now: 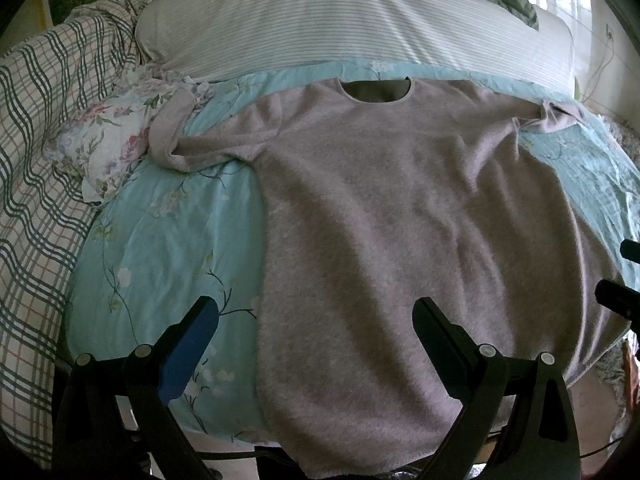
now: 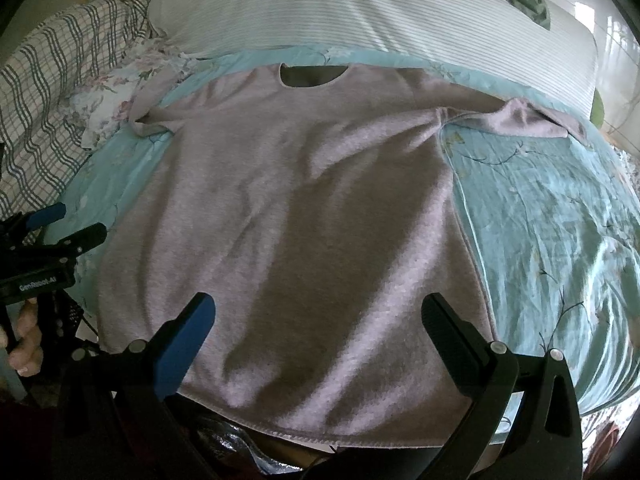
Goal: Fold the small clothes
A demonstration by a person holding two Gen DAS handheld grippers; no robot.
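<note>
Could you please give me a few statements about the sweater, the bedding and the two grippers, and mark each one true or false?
1. The sweater lies flat with its neck hole away from the grippers. True.
2. The left gripper is shut on the hem. False: its jaws are wide open and hold nothing.
3. The sweater rests on a light blue floral quilt. True.
4. Both sleeves are folded across the chest. False: they lie out to the sides, bunched.
5. The right gripper is open. True.
</note>
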